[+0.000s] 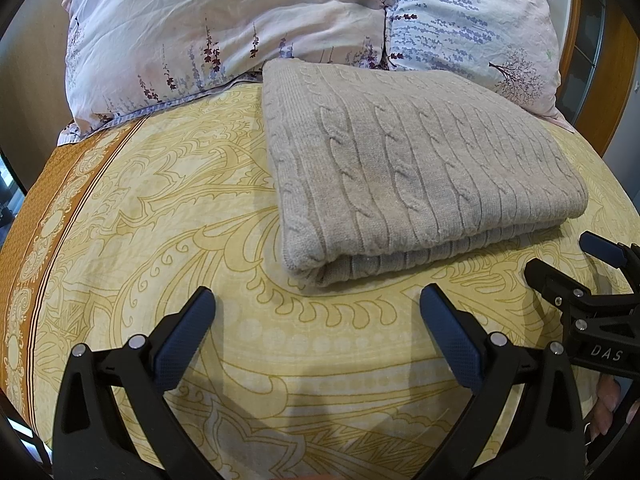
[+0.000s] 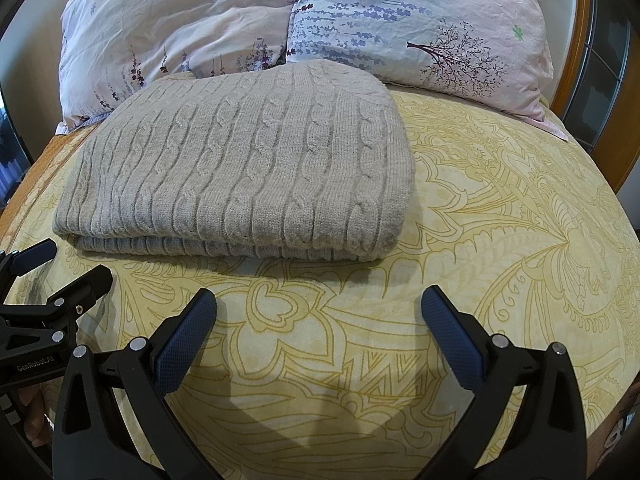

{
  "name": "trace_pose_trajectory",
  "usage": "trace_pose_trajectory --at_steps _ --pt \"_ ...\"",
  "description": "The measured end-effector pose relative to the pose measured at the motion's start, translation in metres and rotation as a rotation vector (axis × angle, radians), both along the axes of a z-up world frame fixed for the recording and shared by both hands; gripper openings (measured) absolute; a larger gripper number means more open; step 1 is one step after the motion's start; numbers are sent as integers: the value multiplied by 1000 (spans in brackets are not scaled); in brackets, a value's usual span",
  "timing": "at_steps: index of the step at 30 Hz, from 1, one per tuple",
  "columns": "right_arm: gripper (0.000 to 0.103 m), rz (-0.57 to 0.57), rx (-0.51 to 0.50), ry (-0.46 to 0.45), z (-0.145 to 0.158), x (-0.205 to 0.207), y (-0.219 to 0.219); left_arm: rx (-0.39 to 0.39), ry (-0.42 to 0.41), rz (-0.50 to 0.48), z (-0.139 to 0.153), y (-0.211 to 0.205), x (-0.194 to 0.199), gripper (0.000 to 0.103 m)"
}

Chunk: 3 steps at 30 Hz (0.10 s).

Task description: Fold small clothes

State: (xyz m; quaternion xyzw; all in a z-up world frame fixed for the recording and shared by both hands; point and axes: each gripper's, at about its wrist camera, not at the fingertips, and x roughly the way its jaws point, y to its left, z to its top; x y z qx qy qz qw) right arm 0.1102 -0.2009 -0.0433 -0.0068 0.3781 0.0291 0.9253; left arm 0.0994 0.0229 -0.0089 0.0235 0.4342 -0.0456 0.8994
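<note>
**Fingers wide, knit folded**

Both the left gripper (image 1: 316,312) and right gripper (image 2: 318,312) are held spread wide, nothing gripped. The grey cable-knit sweater (image 1: 416,160) is seen folded into a neat rectangle (layers stacked) on the yellow bedsheet (image 1: 180,208), just before the floral pillows (image 1: 224,28). Folding is judged essentially done.

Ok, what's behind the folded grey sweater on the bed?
Two floral pillows lean up behind the sweater, which lies on the yellow bedspread. The sweater's far edge covers their bottoms.
</note>
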Motion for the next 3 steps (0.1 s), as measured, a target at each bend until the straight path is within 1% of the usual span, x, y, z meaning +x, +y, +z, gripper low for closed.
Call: trace_pose_trajectory --at_steps 3 --pt "102 0 0 0 0 0 0 0 0 1 0 0 0 101"
